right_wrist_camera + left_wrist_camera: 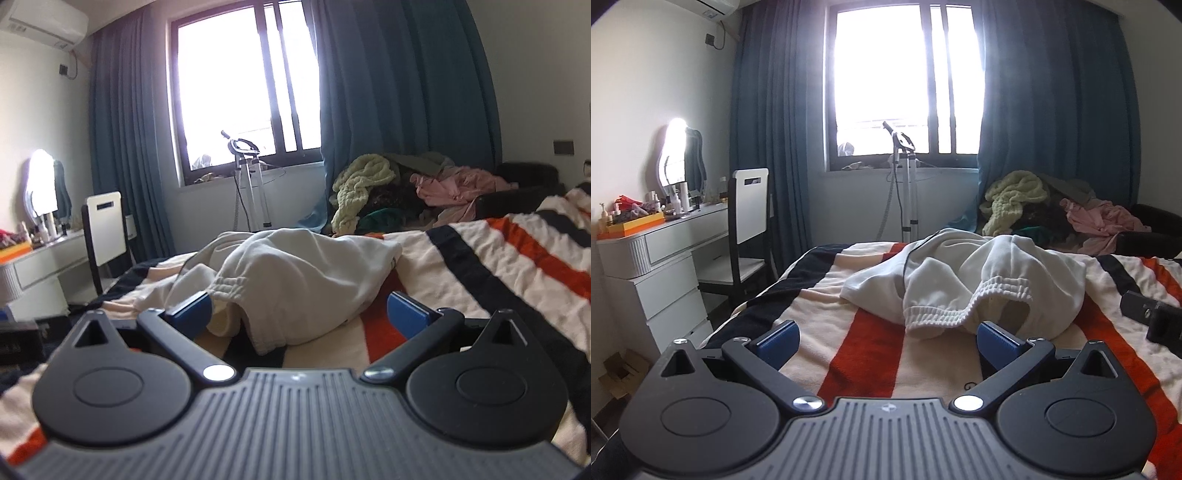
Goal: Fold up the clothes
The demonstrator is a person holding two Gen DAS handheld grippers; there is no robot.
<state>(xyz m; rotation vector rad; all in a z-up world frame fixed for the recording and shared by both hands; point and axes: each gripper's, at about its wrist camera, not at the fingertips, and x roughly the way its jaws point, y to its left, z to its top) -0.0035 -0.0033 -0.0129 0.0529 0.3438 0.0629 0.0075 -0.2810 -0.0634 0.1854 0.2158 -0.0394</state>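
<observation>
White garment (964, 280) crumpled on striped blanket (857, 354); both grippers agape

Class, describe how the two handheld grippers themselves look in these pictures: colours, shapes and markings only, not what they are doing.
The left gripper and the right gripper look alike. Each has a grey ribbed centre plate flanked by two round black housings with triangular cut-outs. Black link arms, pinned by shiny silver rivets, carry blue pads on the jaws. A small round emblem sits at the plate's front edge. No cables or sleeves show.
</observation>
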